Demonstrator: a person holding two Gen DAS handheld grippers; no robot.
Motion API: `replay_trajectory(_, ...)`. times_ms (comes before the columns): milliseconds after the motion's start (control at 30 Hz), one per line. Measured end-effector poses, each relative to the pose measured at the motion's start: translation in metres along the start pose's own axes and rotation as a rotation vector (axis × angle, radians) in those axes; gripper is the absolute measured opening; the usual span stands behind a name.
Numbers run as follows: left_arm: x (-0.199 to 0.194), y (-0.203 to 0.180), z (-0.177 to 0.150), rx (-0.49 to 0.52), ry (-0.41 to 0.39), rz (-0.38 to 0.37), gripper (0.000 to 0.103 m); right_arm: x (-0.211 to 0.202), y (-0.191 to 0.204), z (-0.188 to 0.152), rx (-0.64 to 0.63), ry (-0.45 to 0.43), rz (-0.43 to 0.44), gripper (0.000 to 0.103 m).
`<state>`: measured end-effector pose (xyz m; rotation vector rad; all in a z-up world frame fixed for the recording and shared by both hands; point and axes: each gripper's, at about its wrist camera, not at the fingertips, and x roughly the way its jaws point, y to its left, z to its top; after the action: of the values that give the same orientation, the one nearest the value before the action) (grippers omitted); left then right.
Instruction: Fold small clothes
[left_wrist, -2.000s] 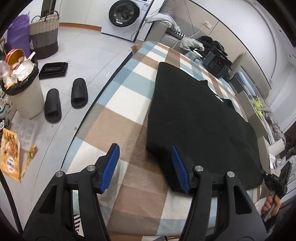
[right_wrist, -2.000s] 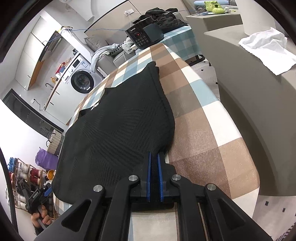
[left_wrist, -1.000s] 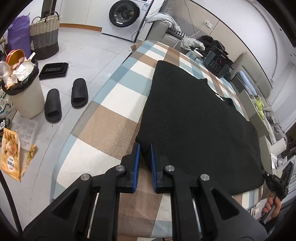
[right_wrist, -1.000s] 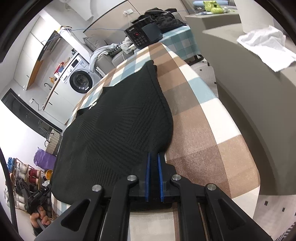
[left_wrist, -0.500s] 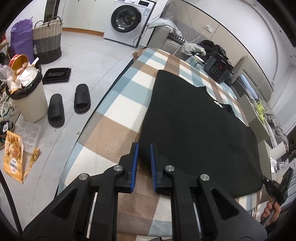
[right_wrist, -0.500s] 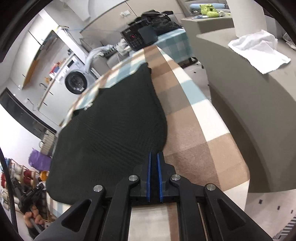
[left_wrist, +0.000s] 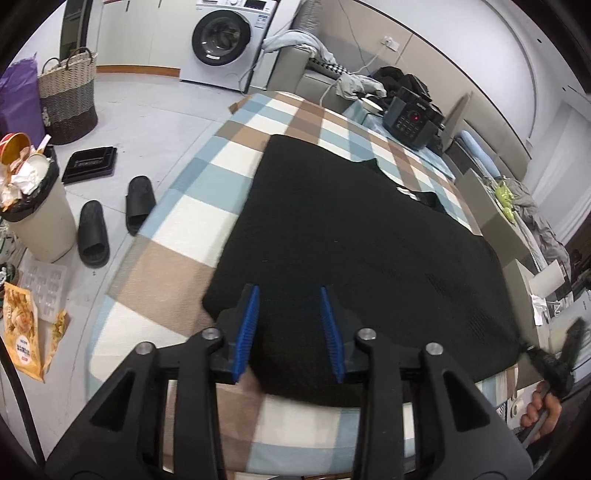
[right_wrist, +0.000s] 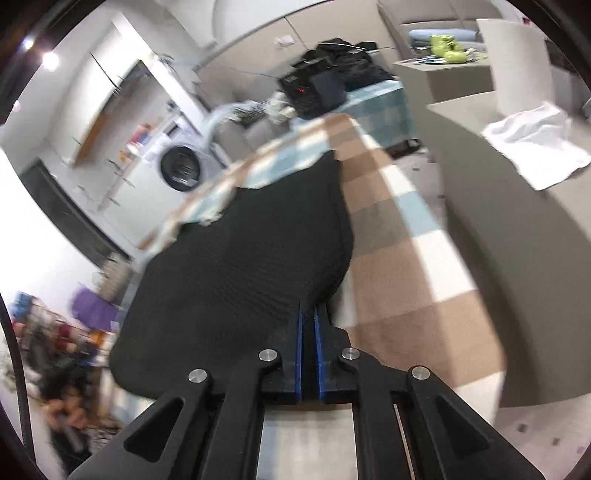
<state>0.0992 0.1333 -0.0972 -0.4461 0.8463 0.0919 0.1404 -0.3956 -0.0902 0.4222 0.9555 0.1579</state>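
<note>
A black knit garment (left_wrist: 354, 236) lies flat on the checked tabletop (left_wrist: 207, 206). The left gripper (left_wrist: 290, 328) jaws have just been opening, apart over its near hem. The right gripper (right_wrist: 307, 343) jaws are clamped on its corner. On the floor, a trash bin (left_wrist: 40, 218) brims with crumpled paper.

Washing machine (left_wrist: 218, 40) on pale floor (left_wrist: 147, 107)

Washing machine (left_wrist: 218, 40) against far wall, door shut. Woven basket (left_wrist: 68, 103) beside purple bag (left_wrist: 18, 107) on floor. Bin (left_wrist: 33, 214) overfull with paper rubbish; two black slippers (left_wrist: 114, 218) just beside it, black tray (left_wrist: 90, 164) near. Orange snack packet (left_wrist: 22, 332) on floor by clear blister tray (left_wrist: 44, 288). Black device with red light (left_wrist: 410, 123) at far end of checked counter (left_wrist: 177, 206). White cloth (right_wrist: 535, 147) on grey ledge (right_wrist: 517, 240).
</note>
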Motion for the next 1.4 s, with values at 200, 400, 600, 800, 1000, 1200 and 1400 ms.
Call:
replay_trajectory(200, 0.01, -0.028, 0.0, 0.063, 0.028, -0.009, 0.053, -0.015, -0.008, 0.003, 0.075, -0.065, -0.042, 0.015)
replay_trajectory(400, 0.04, -0.078, -0.001, 0.191, 0.065, -0.06, 0.059, -0.003, 0.042, 0.016, -0.071, -0.088, 0.001, 0.028)
replay_trajectory(600, 0.079, -0.122, -0.012, 0.276, 0.118, -0.083, 0.059, 0.055, 0.119, 0.014, -0.246, -0.02, 0.043, 0.03)
replay_trajectory(800, 0.098, -0.134, -0.026, 0.336, 0.126, -0.069, 0.059, 0.096, 0.164, -0.005, -0.456, 0.037, -0.045, 0.029)
replay_trajectory(1000, 0.098, -0.131, -0.032, 0.366, 0.12, -0.09, 0.059, 0.077, 0.122, -0.006, -0.404, 0.032, -0.057, 0.038)
replay_trajectory(1200, 0.099, -0.129, -0.027, 0.351, 0.129, -0.091, 0.059, 0.056, 0.083, 0.003, -0.282, 0.014, -0.129, 0.038)
replay_trajectory(1400, 0.097, -0.142, -0.027, 0.349, 0.14, -0.128, 0.059, 0.069, 0.125, 0.014, -0.332, -0.006, -0.07, 0.038)
